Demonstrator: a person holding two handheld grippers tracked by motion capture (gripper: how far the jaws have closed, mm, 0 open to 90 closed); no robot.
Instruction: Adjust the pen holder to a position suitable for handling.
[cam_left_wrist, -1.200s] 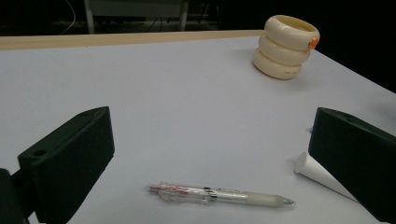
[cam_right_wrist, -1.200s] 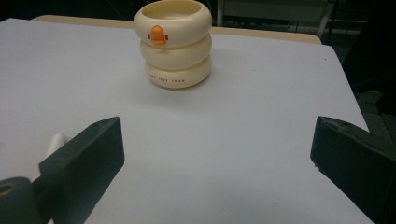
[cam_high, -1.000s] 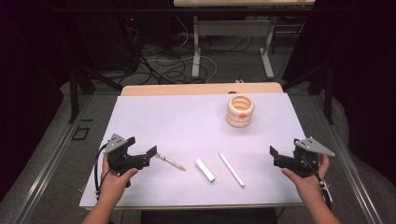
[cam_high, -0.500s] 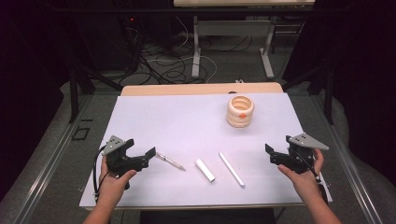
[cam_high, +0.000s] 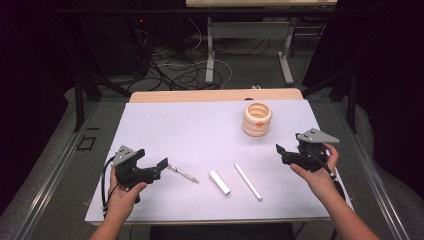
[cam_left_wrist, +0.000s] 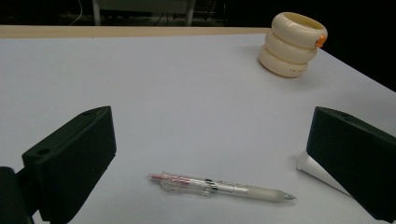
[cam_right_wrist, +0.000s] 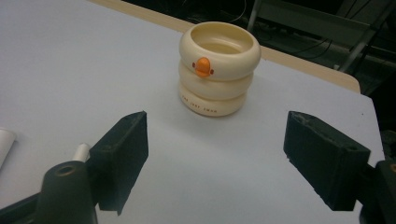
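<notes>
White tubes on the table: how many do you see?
2. A short tube lies near the front middle, right of the pen; a longer tube lies just right of it. Nothing seems to hide more.

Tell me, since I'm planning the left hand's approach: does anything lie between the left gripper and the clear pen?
Nothing visible does. In the left gripper view the clear pen lies on bare white table just ahead of the open left gripper. The short white tube lies beyond the pen, not in the path.

I see tangled cables on the floor beyond my worktop, near another table's legs.
</notes>
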